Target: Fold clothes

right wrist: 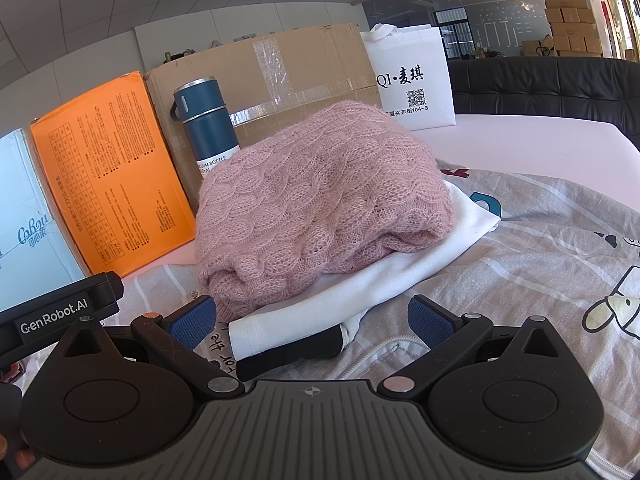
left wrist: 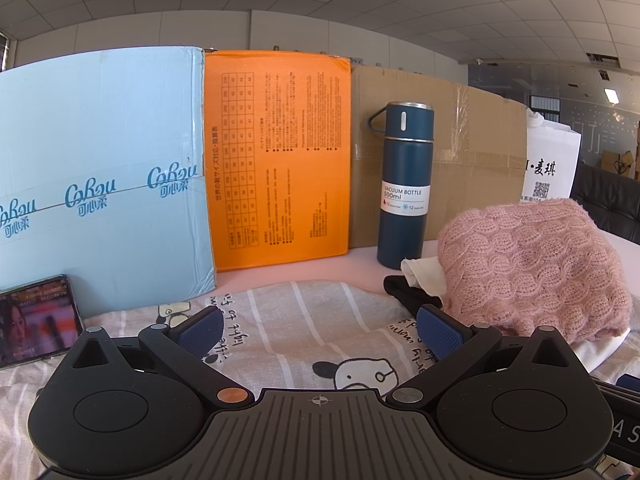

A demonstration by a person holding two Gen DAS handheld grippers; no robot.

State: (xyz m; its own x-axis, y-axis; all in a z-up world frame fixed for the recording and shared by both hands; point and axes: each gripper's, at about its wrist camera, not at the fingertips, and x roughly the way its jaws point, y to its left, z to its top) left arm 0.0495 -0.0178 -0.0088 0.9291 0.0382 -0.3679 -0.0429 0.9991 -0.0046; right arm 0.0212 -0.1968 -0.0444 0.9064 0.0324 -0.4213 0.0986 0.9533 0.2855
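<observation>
Pink cable-knit wool sweater (right wrist: 320,200), folded into a thick bundle, lies on top of a folded white cotton garment (right wrist: 360,292), with a black fabric piece (right wrist: 292,354) under that; the whole stack rests on a grey striped cartoon-print cloth (right wrist: 540,260) spread over the pale pink tabletop (right wrist: 520,140), towards its back edge, just in front of a dark blue steel vacuum bottle (left wrist: 404,184) and a row of upright boxes. The right gripper (right wrist: 312,320) faces the stack head-on, its jaws spread wide and empty, and the near corner of the white garment and the black piece reach into the gap between them. The left gripper (left wrist: 320,332), likewise spread and empty, hovers over bare printed cloth, with the stack off to its right. The stack's long axis appears to run from near left to far right in the right wrist view. By this reading the right gripper is much the nearer to the stack.
</observation>
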